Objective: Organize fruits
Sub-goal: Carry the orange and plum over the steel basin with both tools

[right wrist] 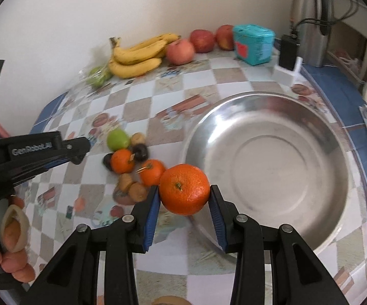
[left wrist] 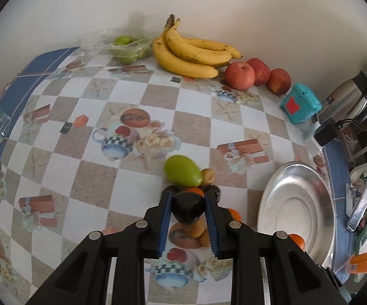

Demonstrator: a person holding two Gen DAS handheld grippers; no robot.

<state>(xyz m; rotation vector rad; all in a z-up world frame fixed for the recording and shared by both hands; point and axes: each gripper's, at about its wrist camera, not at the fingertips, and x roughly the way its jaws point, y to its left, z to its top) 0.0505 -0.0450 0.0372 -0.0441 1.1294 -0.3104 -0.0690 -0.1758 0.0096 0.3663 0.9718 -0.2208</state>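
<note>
My right gripper (right wrist: 184, 194) pinches a tangerine (right wrist: 184, 188) between its ribbed blue pads; the peel is pebbled and glossy, with a small green stem scar facing me. Just right of that gripper and beyond it sits a wide, round steel basin (right wrist: 280, 117), smooth and shiny, with a flat centre and a shallow sloping wall; the fruit hangs just at its near left rim.

My left gripper (left wrist: 188, 209) is clamped on a dark, smooth, rounded fruit (left wrist: 187, 208) (I cannot tell which kind). Directly ahead of it lies a matte green mango (left wrist: 182, 170) with a small brown fruit (left wrist: 208, 175) touching its right side. From the right wrist view, the loose pile left of the right gripper holds two more tangerines (right wrist: 123, 161), dark fruits and knobbly brown ones, all close together.

The bench (left wrist: 122, 188) wears a slick plastic cloth printed with beige and white checks, teapots and parcels, edged in blue. Far ahead, against the wall, are curved speckled bananas (left wrist: 191, 53), three red apples (left wrist: 240, 75) and green fruit in a crinkled clear bag (left wrist: 127, 47). Between the pile and that back row the cloth is open. Right of the apples stands a teal box (left wrist: 301, 103) with a red label, unreadable. The left gripper's side reads "GenRobot.AI".
</note>
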